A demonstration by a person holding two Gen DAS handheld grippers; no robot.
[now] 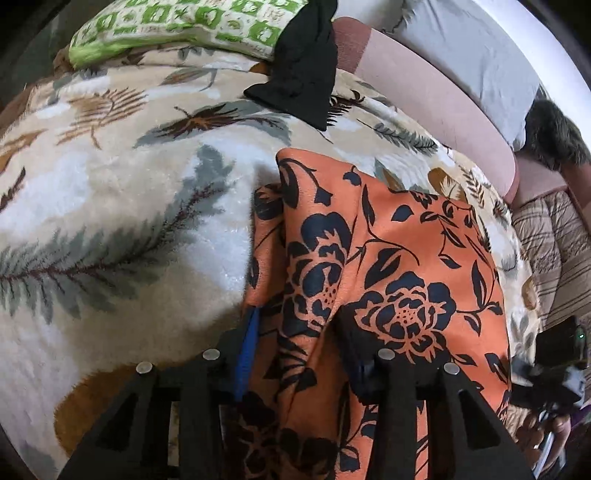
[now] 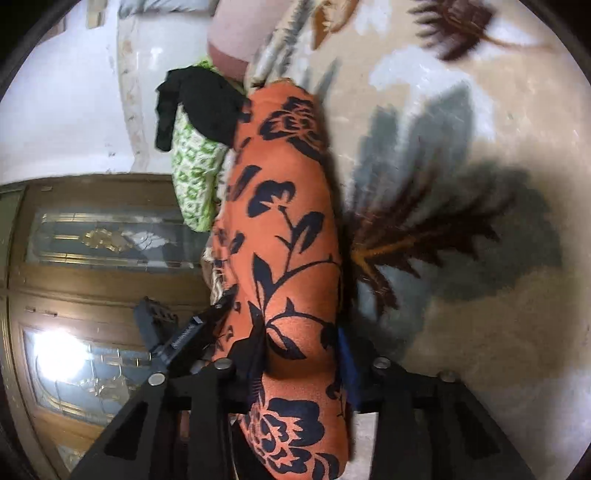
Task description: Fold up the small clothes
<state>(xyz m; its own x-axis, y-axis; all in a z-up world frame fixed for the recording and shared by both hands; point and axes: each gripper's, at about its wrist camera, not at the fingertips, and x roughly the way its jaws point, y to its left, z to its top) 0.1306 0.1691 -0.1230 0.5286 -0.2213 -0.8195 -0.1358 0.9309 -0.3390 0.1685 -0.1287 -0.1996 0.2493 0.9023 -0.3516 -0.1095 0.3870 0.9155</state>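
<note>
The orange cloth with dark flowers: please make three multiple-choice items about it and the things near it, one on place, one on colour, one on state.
1. Where does the black garment lie?
A. beside the green-and-white patterned cloth
B. under the orange cloth
C. on the floor

2. What colour are the flowers on the orange floral cloth?
A. white
B. dark navy
C. green

3. How is the orange cloth held?
A. by neither gripper
B. by the left gripper only
C. it passes between the fingers of the left gripper and right gripper

Key: 1 A, the black piece touches the green cloth's edge; 2 B, the blooms are dark navy; 3 C, each wrist view shows cloth between its fingers.
</note>
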